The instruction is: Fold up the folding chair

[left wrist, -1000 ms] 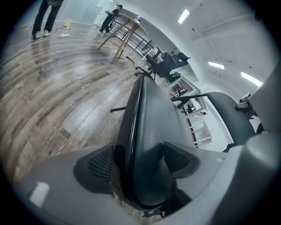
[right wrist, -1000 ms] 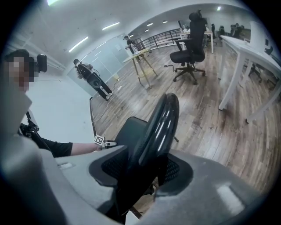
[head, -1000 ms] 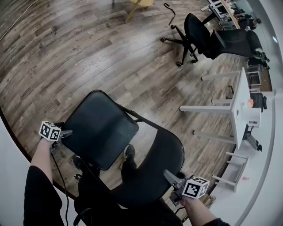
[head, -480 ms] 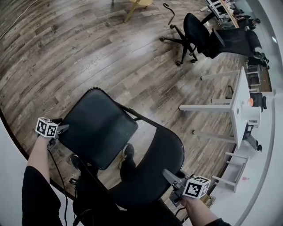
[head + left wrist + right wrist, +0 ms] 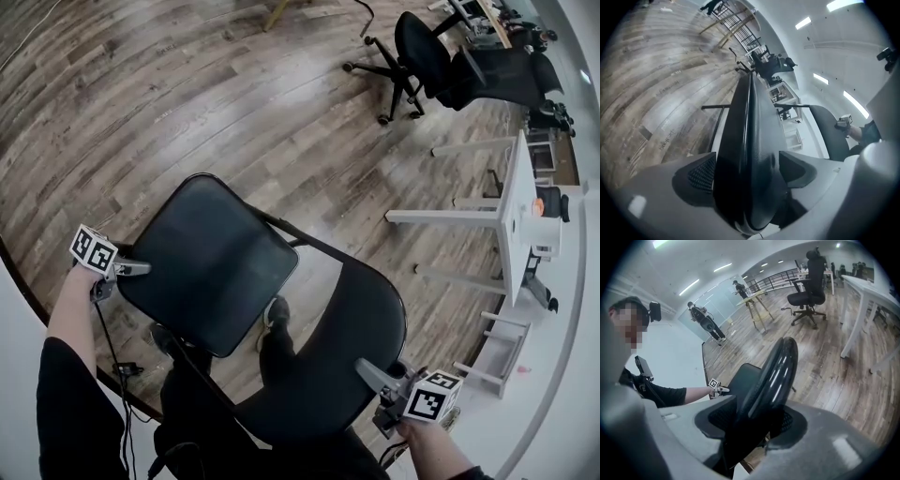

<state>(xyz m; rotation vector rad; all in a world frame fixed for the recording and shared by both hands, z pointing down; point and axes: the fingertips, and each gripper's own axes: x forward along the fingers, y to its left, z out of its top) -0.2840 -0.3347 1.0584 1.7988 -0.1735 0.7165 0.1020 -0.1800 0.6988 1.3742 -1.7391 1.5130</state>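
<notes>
1. The left hand-held gripper sits at the left edge of the black padded seat. Its jaws have just been opening and stand wide, with the seat rim filling the gap and both pads against it.
2. The right hand-held gripper is clamped over the top edge of the black padded backrest, one pad on each face.
3. The black metal-framed folding chair stands unfolded on the grey-brown wooden plank floor, directly below the person. A dark shoe shows between seat and backrest.
4. Step in hand, as judged: both holds are taken and folding has not yet begun. The next move calls for swinging the seat up toward the backrest while the right side steadies the frame.
5. Open floor lies ahead and to the left. The white tabletop and the black office chair stand well apart on the right. The feet beneath are the nearest obstruction.
</notes>
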